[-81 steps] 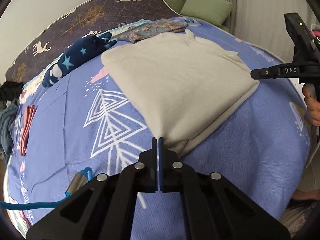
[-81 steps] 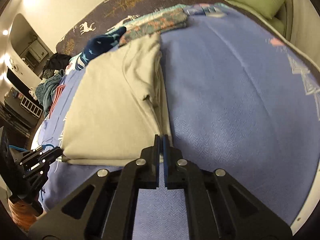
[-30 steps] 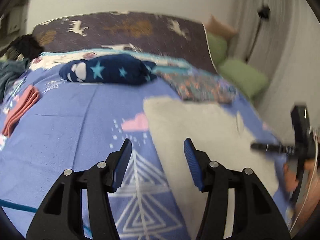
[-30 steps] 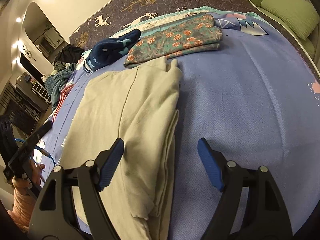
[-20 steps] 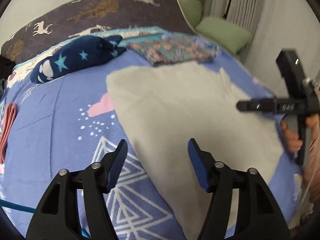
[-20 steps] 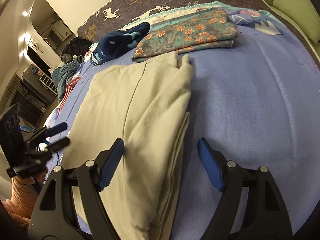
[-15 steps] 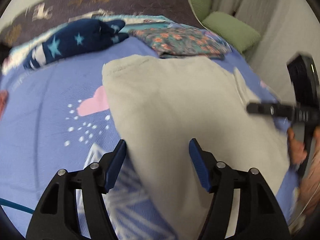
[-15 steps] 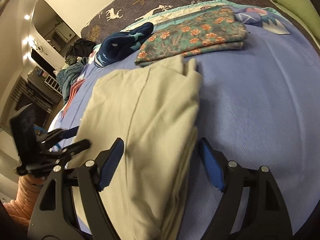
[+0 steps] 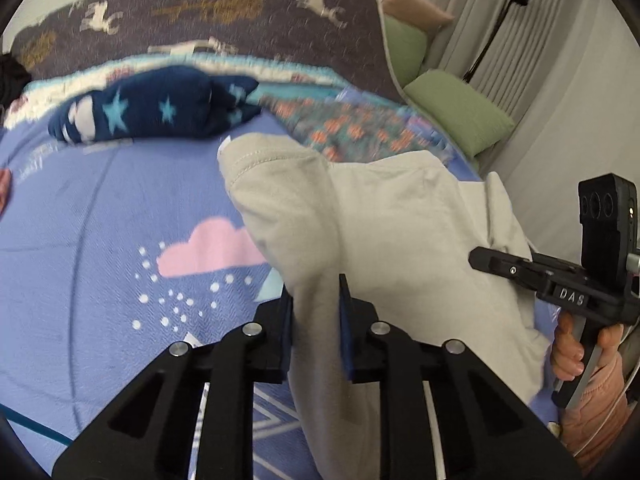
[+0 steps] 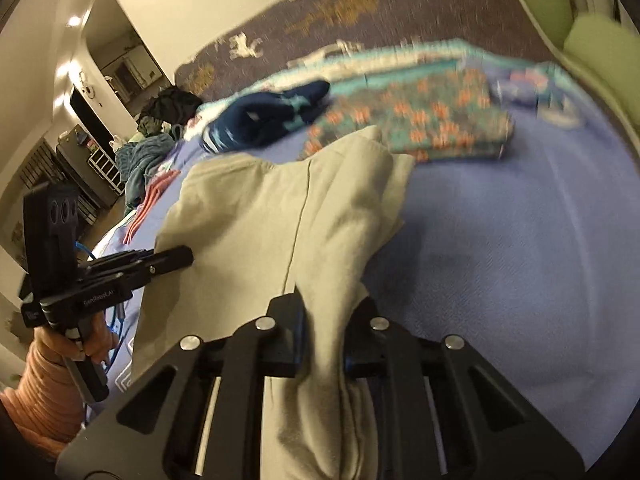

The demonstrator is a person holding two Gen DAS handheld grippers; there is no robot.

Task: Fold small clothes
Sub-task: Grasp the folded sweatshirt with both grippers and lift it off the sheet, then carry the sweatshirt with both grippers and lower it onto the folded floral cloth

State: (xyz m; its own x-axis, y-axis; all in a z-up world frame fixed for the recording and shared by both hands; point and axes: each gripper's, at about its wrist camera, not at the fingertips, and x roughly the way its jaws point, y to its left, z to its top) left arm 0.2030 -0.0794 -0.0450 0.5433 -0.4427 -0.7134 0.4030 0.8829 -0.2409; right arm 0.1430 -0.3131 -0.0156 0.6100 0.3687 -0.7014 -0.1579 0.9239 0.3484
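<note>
— So, where is the garment held at this moment?

— The beige garment (image 9: 384, 232) is spread on the blue bedspread (image 9: 100, 240), near the folded floral cloth (image 10: 432, 124) and the navy star-print bundle (image 9: 152, 108). One side edge is pinched by the left gripper (image 9: 316, 312), the opposite edge by the right gripper (image 10: 326, 320). Both pairs of jaws are narrowed onto a thick bunch of fabric, not fully closed.

— How is the fold best carried out from here?

— It is judged that the near part is to be lifted and laid over the far part. Both edges should be raised together and kept level, so that the fabric is carried as one flat panel and no sag is left in the middle.

— What is to be watched?

— Several layers appear to be gathered in each grip; an even pinch should be kept so that no layer slips out. The held edge should be brought down in line with the far edge, short of the floral cloth, before the jaws are released. A smoothing pass is probably needed afterwards, since the cloth looks soft and thick.
</note>
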